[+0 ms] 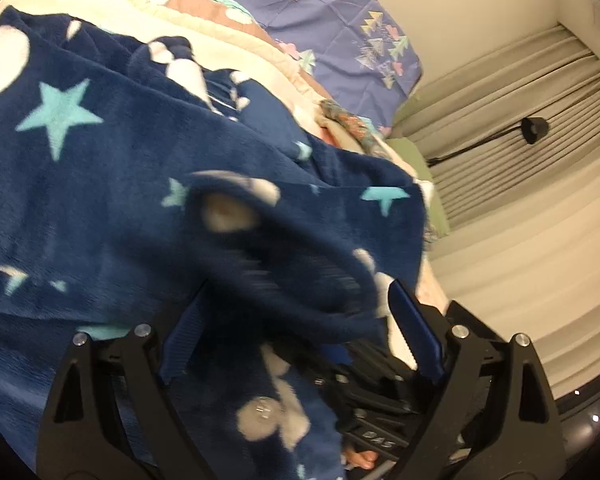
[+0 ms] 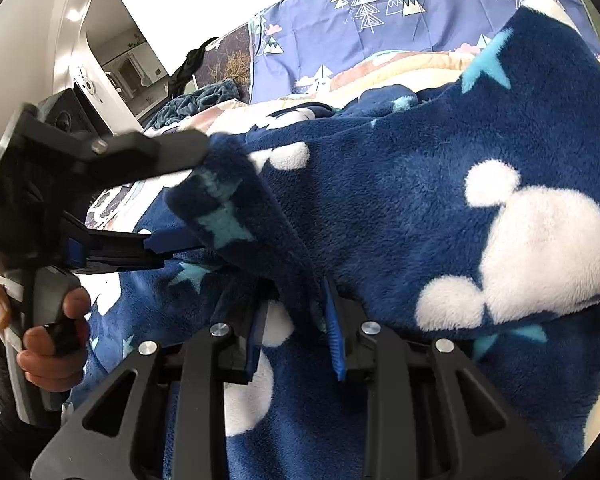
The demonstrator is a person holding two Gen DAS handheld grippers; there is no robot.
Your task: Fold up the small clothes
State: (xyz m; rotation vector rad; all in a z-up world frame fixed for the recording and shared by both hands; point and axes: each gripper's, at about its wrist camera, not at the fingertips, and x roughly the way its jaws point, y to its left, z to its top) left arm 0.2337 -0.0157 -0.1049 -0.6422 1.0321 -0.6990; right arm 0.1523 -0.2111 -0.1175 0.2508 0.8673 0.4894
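A navy fleece garment (image 1: pixel 100 184) with white mouse-head shapes and teal stars lies bunched on the bed and fills both views. In the left wrist view my left gripper (image 1: pixel 298 292) stands wide open, and a blurred fold of the fleece droops loosely between its blue pads (image 1: pixel 416 328). The right wrist view shows that same left gripper (image 2: pixel 200 194) at the left, with a sleeve cuff (image 2: pixel 220 204) lying in its wide gap. My right gripper (image 2: pixel 296 320) is shut on a pinch of the fleece garment (image 2: pixel 420 208), which rises thick to its right.
A cream quilt (image 1: pixel 228 44) covers the bed, with a purple tree-print sheet (image 1: pixel 324 12) beyond it. Beige curtains (image 1: pixel 520 184) and a black lamp (image 1: pixel 534 130) stand at the right. A person's hand (image 2: pixel 48 332) holds the left gripper's handle. A teal blanket (image 2: pixel 196 100) lies far back.
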